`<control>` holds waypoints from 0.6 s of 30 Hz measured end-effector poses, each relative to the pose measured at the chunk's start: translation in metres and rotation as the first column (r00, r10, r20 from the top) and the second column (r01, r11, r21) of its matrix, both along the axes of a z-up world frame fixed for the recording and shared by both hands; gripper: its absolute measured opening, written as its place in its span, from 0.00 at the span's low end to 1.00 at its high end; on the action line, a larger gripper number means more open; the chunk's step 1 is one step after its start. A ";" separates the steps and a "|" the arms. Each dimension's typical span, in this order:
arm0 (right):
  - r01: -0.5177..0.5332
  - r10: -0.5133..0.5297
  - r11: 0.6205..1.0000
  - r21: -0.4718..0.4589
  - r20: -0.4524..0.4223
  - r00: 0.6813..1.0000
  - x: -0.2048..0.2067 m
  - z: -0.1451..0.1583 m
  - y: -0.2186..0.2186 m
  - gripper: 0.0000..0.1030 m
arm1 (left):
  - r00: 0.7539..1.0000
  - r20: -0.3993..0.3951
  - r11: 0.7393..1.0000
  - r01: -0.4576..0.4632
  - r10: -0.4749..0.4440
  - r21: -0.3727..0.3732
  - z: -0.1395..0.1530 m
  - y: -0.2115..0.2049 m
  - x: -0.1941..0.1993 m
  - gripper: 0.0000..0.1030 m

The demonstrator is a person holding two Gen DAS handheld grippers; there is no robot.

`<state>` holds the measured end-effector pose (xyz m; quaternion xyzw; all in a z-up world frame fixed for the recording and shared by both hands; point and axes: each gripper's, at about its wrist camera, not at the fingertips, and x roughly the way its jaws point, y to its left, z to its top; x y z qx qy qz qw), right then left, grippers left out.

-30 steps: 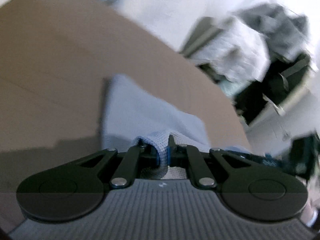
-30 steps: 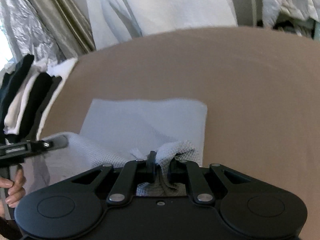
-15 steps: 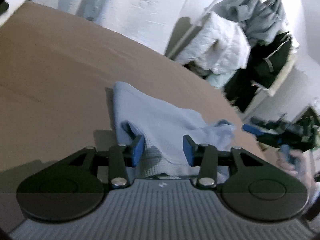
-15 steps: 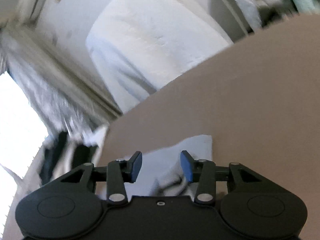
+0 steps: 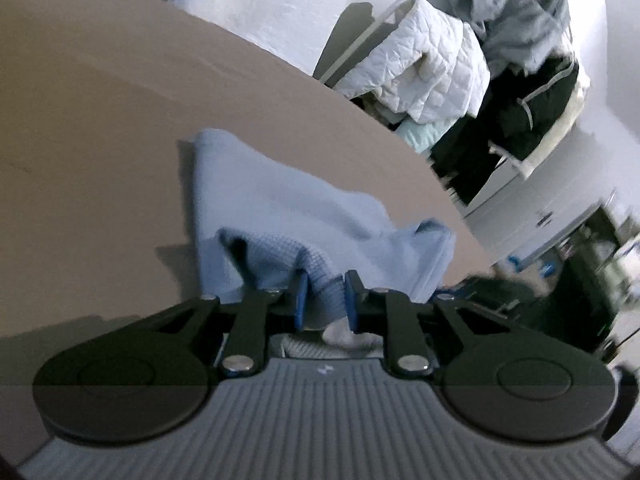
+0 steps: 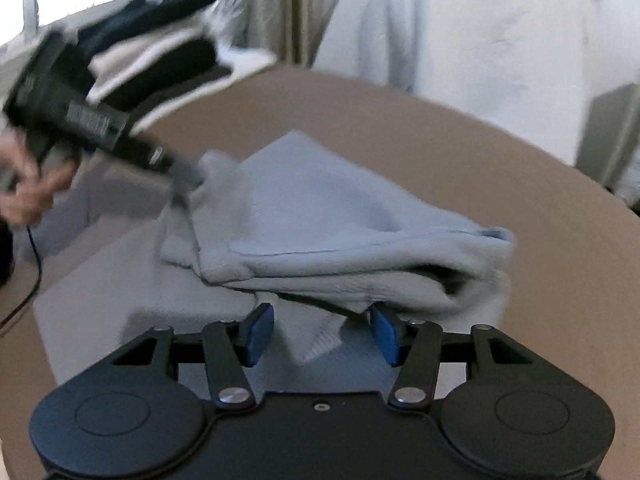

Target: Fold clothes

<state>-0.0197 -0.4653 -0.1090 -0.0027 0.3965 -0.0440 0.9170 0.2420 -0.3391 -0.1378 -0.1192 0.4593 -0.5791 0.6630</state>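
Note:
A light blue cloth lies partly folded on the brown table. In the left wrist view my left gripper has its blue pads closing on a bunched fold of the cloth between them. In the right wrist view the cloth lies rumpled with a folded edge just ahead of my right gripper, which is open and empty, its blue pads wide apart. The left gripper shows there at the cloth's far left corner, held by a hand.
A rack with white quilted and dark garments stands beyond the table's far right edge. A stack of folded dark and white clothes sits at the table's left. White fabric hangs behind the table.
Both grippers let go of the cloth half a second ago. The left has since closed again on a fold. The right stays open and has drawn back, swinging left.

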 end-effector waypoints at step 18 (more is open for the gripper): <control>0.476 -0.474 0.879 0.031 0.152 0.867 0.040 0.030 -0.066 0.57 | 0.969 0.230 0.996 -0.090 0.089 -0.006 0.014 0.017 -0.019 0.53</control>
